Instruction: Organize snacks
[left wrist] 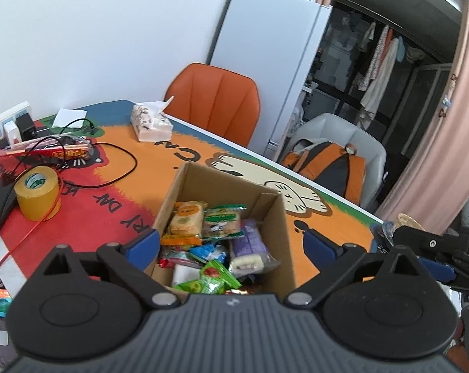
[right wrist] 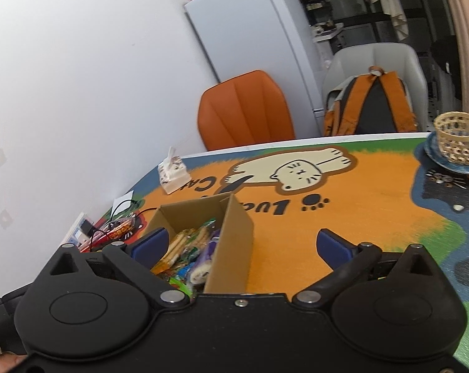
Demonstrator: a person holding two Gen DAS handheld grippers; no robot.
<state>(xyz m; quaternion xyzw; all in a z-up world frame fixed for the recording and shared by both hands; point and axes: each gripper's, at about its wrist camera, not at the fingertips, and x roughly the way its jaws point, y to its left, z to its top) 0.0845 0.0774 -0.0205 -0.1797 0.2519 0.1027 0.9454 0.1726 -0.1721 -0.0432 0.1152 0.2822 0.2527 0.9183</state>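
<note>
Both my claws stand released, nothing between the pads: left gripper (left wrist: pixel 231 244) above the cardboard box (left wrist: pixel 275 217), right gripper (right wrist: pixel 240 245) astride its wall. Snack packets (left wrist: pixel 209 236) lie inside the box on the table mat (right wrist: pixel 343 214). Beyond sit a tissue pack (left wrist: pixel 150 122) and an orange chair (left wrist: pixel 214 102).

box (left wrist: pixel 200 186): matt cardboard | snacks (left wrist: pixel 222 227): glossy plastic wrap | chair (left wrist: pixel 215 99): smooth leather-look

Table (left wrist: pixel 116 217): cardboard box (left wrist: pixel 225 186), tape (left wrist: pixel 37 192), tissues (left wrist: pixel 150 124)

Your home dining corner: white fridge (left wrist: pixel 265 62) at one o'clock, hanging laundry (left wrist: pixel 377 71) at two, cartoon-cat tablecloth (right wrist: pixel 343 217).
</note>
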